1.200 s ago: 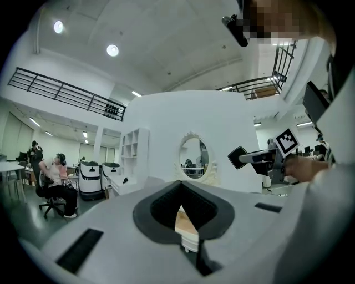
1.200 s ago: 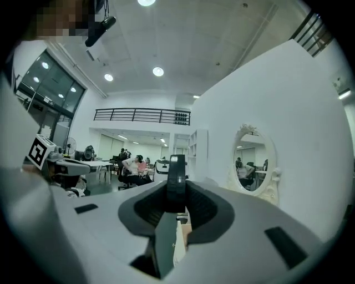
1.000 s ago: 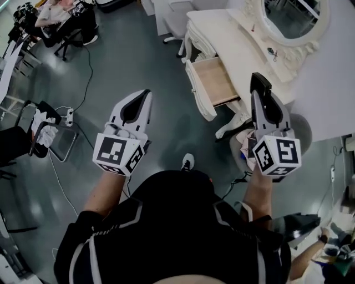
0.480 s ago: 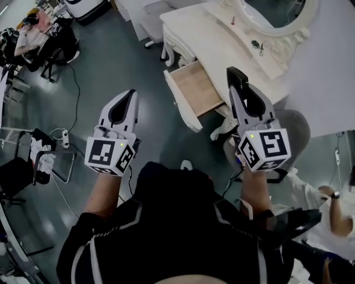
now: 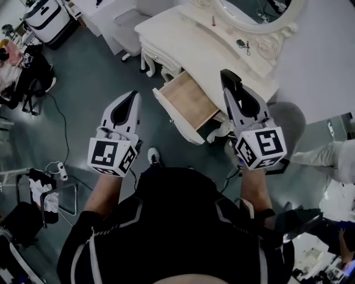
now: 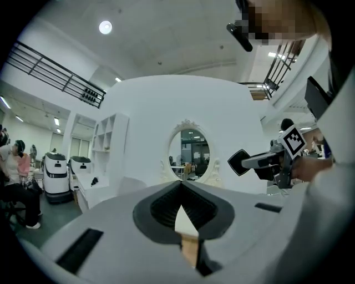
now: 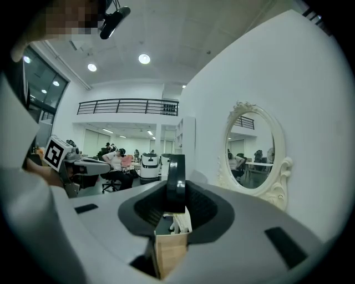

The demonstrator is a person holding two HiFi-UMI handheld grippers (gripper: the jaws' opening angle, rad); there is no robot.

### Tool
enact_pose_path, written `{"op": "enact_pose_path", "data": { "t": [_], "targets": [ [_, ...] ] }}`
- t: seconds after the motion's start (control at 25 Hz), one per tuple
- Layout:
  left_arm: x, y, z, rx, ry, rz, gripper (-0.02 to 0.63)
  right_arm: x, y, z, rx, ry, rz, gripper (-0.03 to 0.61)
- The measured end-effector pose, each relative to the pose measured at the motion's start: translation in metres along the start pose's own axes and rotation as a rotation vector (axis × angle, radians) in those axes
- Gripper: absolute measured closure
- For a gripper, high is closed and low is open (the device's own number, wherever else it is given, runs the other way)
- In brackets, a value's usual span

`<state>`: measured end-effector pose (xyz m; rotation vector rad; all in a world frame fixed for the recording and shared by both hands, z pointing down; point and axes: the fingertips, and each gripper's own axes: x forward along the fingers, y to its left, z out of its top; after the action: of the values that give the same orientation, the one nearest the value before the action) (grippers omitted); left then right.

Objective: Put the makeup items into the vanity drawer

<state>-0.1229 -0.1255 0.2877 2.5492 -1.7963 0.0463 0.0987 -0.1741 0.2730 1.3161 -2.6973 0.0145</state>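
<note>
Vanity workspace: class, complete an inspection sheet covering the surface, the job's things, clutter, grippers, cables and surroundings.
Surface: white vanity, top mostly bare; its drawer stands open, nothing seen inside.
Job's things: black item in the right gripper; small red item and small dark item on the vanity top.
Clutter: nothing seen on the vanity beyond those.
Grippers: left gripper shut, empty; right gripper shut on the black item.
Cables: power strip with its cable on the floor at left.
Surroundings: oval mirror, grey stool, people at the picture's edges.
</note>
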Motion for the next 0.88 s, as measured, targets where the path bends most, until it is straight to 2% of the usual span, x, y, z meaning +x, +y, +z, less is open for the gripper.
{"op": "enact_pose_path", "data": {
  "t": [0.2, 0.48, 0.72, 0.88],
  "targets": [
    [0.032, 0.04, 0.003, -0.006, -0.004, -0.084, 0.611, 0.037, 0.002, 0.003, 0.026, 0.008, -0.068, 0.479],
    [0.067, 0.075, -0.013, -0.027, 0.022, -0.18, 0.611, 0.074, 0.0, -0.008, 0.05, 0.034, -0.157, 0.479],
    [0.082, 0.094, -0.031, -0.023, 0.06, -0.262, 0.611, 0.102, 0.001, -0.029, 0.071, 0.097, -0.217, 0.479],
    [0.098, 0.106, -0.055, -0.019, 0.107, -0.28, 0.611, 0.124, -0.004, -0.051, 0.076, 0.127, -0.227, 0.479]
  ]
}}
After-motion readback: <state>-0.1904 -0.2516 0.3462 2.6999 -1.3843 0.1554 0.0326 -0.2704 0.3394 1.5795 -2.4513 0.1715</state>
